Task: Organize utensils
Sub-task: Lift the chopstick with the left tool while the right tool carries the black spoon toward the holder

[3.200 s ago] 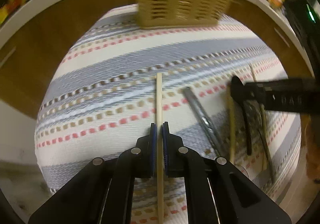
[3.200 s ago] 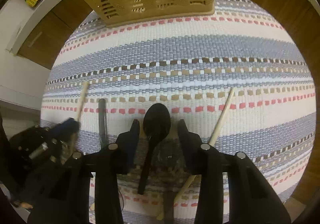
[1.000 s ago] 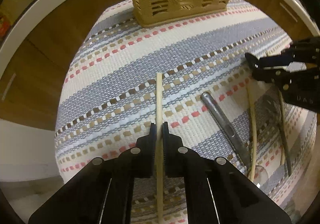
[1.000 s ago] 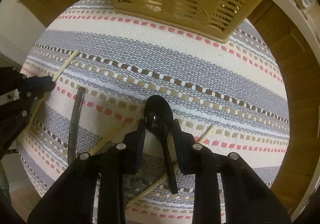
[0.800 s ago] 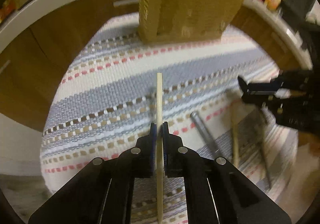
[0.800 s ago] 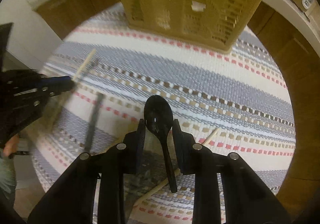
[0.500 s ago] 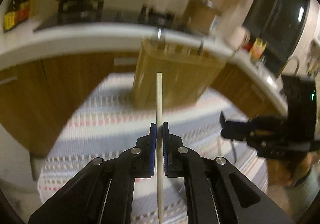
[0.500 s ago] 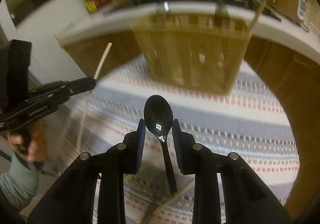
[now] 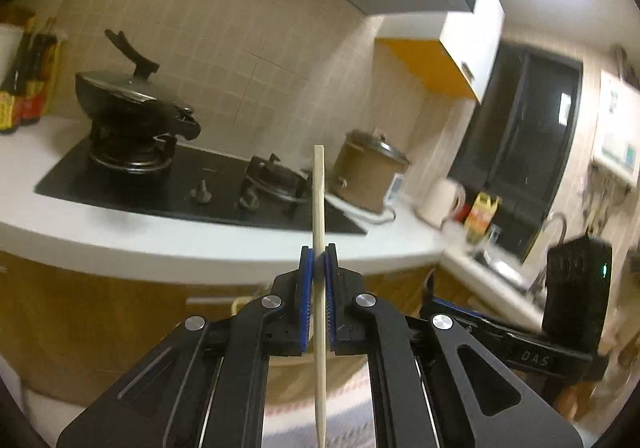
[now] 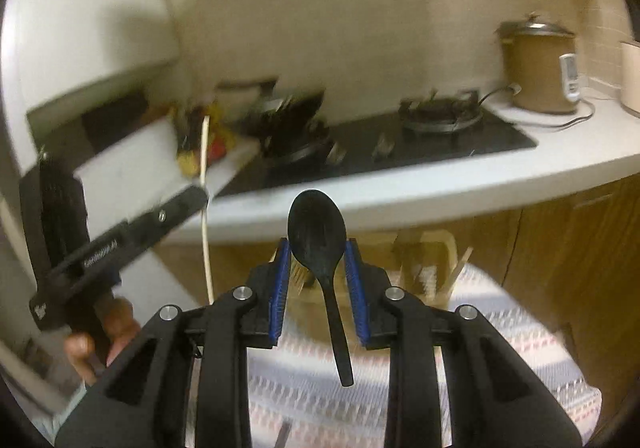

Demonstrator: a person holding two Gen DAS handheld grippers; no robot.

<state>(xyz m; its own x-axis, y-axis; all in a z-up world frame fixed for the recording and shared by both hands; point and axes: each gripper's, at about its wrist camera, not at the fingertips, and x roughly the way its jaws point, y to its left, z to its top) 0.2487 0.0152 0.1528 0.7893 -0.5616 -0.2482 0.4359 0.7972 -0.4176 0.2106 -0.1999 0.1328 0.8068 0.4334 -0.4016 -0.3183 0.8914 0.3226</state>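
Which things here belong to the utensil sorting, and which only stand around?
Belong to the job:
- chopstick, held in left hand-held gripper
- black spoon, held in right hand-held gripper
- utensil basket

Just standing around:
- wok
- slow cooker
- sauce bottles

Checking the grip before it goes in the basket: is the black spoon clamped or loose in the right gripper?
Clamped. The right gripper has both blue pads against the bowl of the black spoon, handle hanging down.

A pale wooden chopstick [image 9: 319,232] stands nearly upright, pinched at mid-length between blue pads, while a black spoon [image 10: 320,244] stands bowl-up, handle hanging down, its bowl clamped between blue pads.
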